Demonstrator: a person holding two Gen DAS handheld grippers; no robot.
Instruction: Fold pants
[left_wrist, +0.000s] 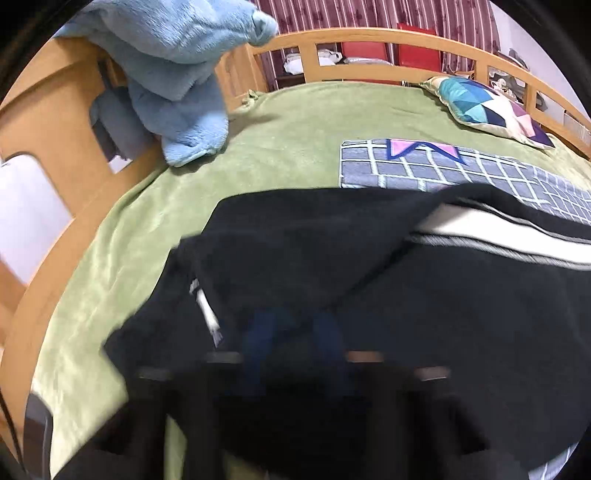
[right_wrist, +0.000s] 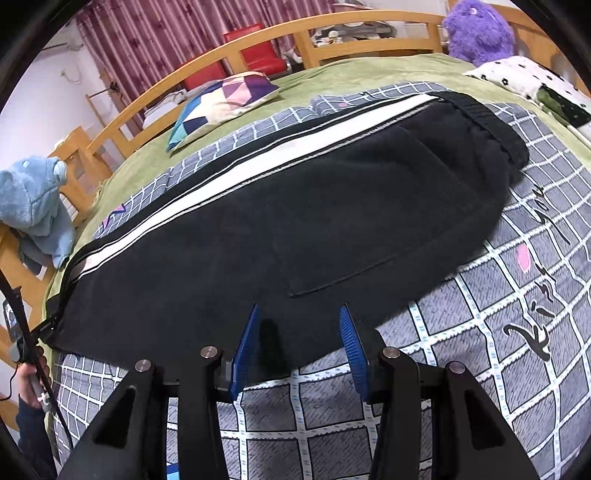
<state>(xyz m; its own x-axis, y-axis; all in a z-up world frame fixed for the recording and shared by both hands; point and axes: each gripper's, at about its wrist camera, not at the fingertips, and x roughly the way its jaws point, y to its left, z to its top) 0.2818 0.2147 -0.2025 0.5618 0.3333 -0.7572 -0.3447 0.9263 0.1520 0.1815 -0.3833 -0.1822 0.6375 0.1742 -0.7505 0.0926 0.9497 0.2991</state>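
The right gripper (right_wrist: 300, 341) is seen with its blue fingers (right_wrist: 244, 345) spread apart, poised over the near hem of the black pants (right_wrist: 295, 221), nothing pinched between them. The left gripper (left_wrist: 291, 332) is blurred and half buried in dark cloth, its fingers pressed together; what they pinch cannot be told. The pants, edged by a white side stripe (right_wrist: 258, 158), are laid lengthwise on a grey checked sheet (right_wrist: 498, 295), the waistband toward two o'clock. A patterned cushion (right_wrist: 221, 107) is seen at eleven o'clock, a blue plush toy (right_wrist: 37, 206) at nine.
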